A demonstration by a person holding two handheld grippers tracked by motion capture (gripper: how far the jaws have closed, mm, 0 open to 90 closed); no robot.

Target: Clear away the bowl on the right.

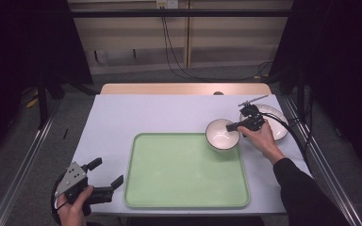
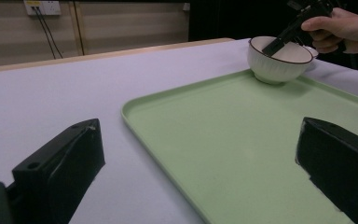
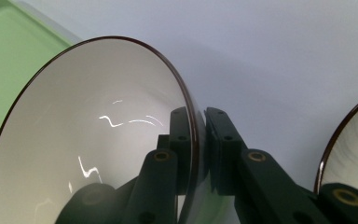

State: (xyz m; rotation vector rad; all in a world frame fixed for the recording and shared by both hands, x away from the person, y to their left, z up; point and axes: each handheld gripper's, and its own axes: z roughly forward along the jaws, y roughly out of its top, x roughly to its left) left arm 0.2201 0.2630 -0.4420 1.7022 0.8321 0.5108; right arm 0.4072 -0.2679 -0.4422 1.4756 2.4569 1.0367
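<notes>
- One green tray [image 1: 186,170] lies flat on the counter [image 1: 136,115], near-centre; nothing sits on its main surface.
- One white bowl [image 1: 222,134] with a dark rim, at the tray's far right corner. From the left gripper view it sits on or just over the tray edge; cannot tell if it is resting or lifted.
- One white plate [image 1: 275,123] with a dark rim lies right of the bowl, on the counter, close to it.
- Two grippers, one per hand.
- Right gripper [image 1: 231,127]: jaws pinched on the bowl's right rim, one jaw inside, one outside, wall clamped between them. The right gripper view shows this clearly, bowl [image 3: 98,140] interior glossy, plate edge [image 3: 349,154] at far right.
- Right hand [image 1: 262,137] wraps the grip, dark sleeve coming from near right.
- Left gripper [image 1: 107,172]: near left corner of the counter, just left of the tray, jaws spread wide, holding nothing. Grey plate on top.
- Left hand [image 1: 75,207] holds it from below.
- Left gripper view: tray [image 2: 242,140] spans between the two spread jaws, bowl [image 2: 279,60] far off.
</notes>
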